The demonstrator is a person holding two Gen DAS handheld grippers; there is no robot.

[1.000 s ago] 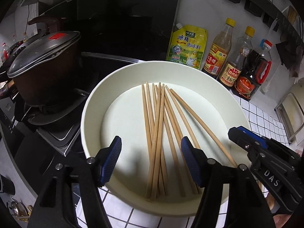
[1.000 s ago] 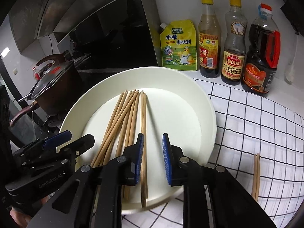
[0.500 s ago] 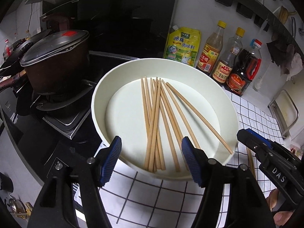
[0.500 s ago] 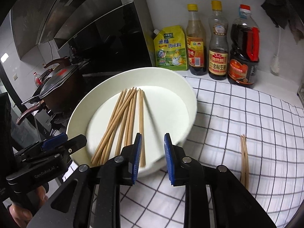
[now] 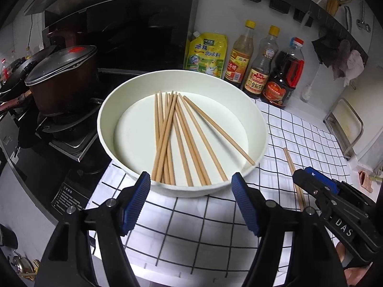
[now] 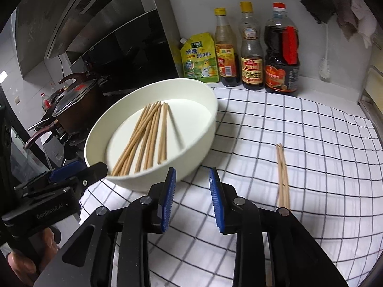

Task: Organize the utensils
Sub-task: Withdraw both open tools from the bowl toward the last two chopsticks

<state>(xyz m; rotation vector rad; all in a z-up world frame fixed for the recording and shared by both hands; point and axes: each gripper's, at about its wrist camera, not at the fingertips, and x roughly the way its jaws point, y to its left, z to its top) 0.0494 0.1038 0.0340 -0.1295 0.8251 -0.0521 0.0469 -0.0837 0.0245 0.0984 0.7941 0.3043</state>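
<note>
A round white basin point(image 5: 182, 191) point(image 6: 191, 157) stands on the checked cloth and holds several wooden chopsticks point(image 5: 177, 138) point(image 6: 146, 138). A loose pair of chopsticks point(image 6: 282, 174) point(image 5: 293, 174) lies on the cloth to its right. My left gripper point(image 5: 191, 191) hangs just short of the basin's near rim, its jaws opening with nothing between them. My right gripper point(image 6: 192, 186) hovers over the cloth right of the basin; its jaws are opening too, a narrow gap and nothing in it. Each gripper shows at the edge of the other's view.
A yellow seasoning pouch point(image 5: 207, 55) and three sauce bottles point(image 5: 259, 67) stand against the back wall. A lidded dark pot point(image 5: 62, 81) sits on the stove at left. A metal rack point(image 5: 344, 124) stands at the right. Cloths and utensils hang on the wall rail.
Both grippers have drawn back from over the basin to the cloth in front of it. The right jaws have parted a little and the left ones slightly wider. The chopsticks stay put.
</note>
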